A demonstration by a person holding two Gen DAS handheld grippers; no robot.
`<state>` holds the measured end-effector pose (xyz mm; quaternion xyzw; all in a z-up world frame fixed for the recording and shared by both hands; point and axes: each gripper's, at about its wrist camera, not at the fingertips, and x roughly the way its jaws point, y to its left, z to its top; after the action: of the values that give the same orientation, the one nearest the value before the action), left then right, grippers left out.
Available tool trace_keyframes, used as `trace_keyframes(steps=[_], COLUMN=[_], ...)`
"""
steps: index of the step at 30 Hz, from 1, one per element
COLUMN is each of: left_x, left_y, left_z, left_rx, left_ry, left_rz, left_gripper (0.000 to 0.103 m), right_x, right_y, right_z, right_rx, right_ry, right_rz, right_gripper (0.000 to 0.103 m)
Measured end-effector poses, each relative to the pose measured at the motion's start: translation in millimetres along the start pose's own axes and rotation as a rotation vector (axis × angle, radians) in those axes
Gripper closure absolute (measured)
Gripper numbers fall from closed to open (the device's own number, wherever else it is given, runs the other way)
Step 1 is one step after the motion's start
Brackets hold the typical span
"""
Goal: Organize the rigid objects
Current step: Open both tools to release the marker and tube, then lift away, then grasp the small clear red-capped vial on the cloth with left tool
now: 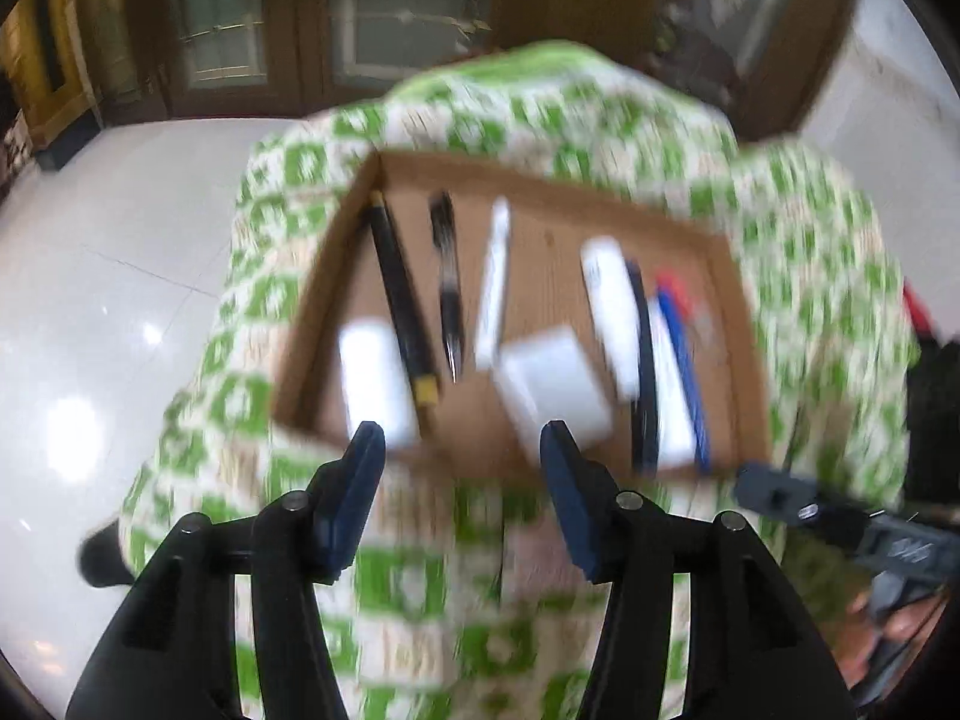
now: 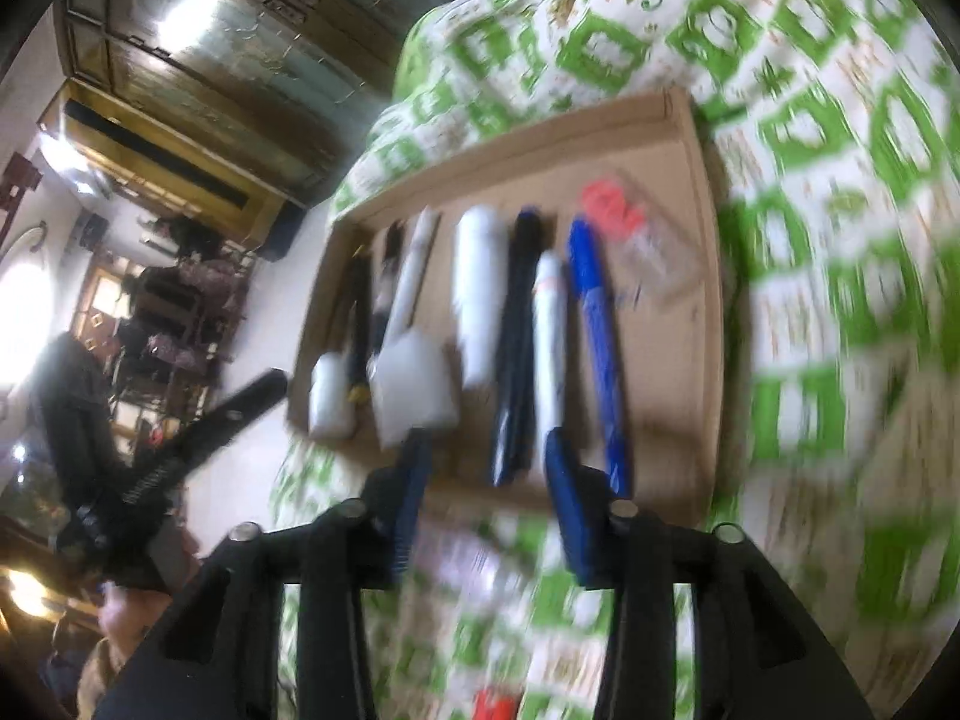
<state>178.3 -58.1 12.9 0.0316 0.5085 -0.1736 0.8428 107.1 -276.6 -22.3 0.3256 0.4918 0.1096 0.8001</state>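
Note:
A shallow cardboard tray [image 1: 741, 324] [image 2: 699, 276] lies on a green-and-white patterned cloth. In it lie several pens and markers side by side: a black pen with a yellow end [image 1: 402, 300], a black pen [image 1: 449, 282], a white pen [image 1: 495, 282], a white tube [image 1: 609, 306] [image 2: 480, 282], a blue pen [image 1: 684, 360] [image 2: 597, 336], plus a white block [image 1: 555, 390] [image 2: 414, 384] and a small white piece [image 1: 375, 384] [image 2: 330, 396]. My left gripper [image 1: 462, 441] is open and empty, just short of the tray's near edge. My right gripper [image 2: 486, 447] is open and empty over the near edge.
The cloth [image 1: 420, 588] [image 2: 840, 240] covers a small table that drops off to a glossy white floor [image 1: 102, 300] on the left. Wooden doors [image 1: 270, 18] stand behind. The right gripper shows at the right edge of the left wrist view [image 1: 774, 492]. A red object [image 2: 492, 708] lies near the bottom.

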Motion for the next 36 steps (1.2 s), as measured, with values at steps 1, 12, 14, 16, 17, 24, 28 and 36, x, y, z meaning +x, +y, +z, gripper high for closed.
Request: trace_keyframes(steps=[1, 12, 14, 16, 17, 24, 28, 36], left_x=[-1.3, -2.3, -11.4, -22.0, -23.3, -6.5, 2.1, 18.3], left_y=[-6.1, -31.2, -44.5, -61.4, -66.1, -98.3, -110.7, -124.5], left_z=[-13.5, -124.8, -124.0, -119.7, -117.6, -111.4, -120.1, -117.7], left_rx=[0.022, -0.062, -0.009, 0.056, 0.071, 0.144, 0.158, 0.180], left_ry=[0.017, 0.127, 0.111, 0.089, 0.089, 0.192, 0.225, 0.229], left_rz=[-0.007, -0.151, -0.179, -0.168, -0.168, -0.193, -0.206, -0.151], left_gripper=[0.050, 0.050, 0.050, 0.050, 0.051, 0.064, 0.066, 0.066], right_x=[-1.7, 0.1, -4.3, -10.1, -12.4, -32.1, -33.7, -30.7], right_y=[1.1, -13.0, -16.0, -17.9, -19.0, -22.3, -20.3, -23.3], right_z=[-9.2, -42.1, -43.2, -44.0, -43.5, -52.4, -51.8, -52.4], right_rx=[-0.007, 0.023, 0.035, 0.043, 0.048, 0.070, 0.056, 0.069], right_ry=[0.014, 0.098, 0.085, 0.066, 0.055, -0.024, -0.032, -0.018], right_rz=[0.008, -0.024, -0.022, -0.025, -0.026, -0.088, -0.103, -0.106], right_gripper=[0.060, 0.055, 0.055, 0.055, 0.055, 0.055, 0.055, 0.055])
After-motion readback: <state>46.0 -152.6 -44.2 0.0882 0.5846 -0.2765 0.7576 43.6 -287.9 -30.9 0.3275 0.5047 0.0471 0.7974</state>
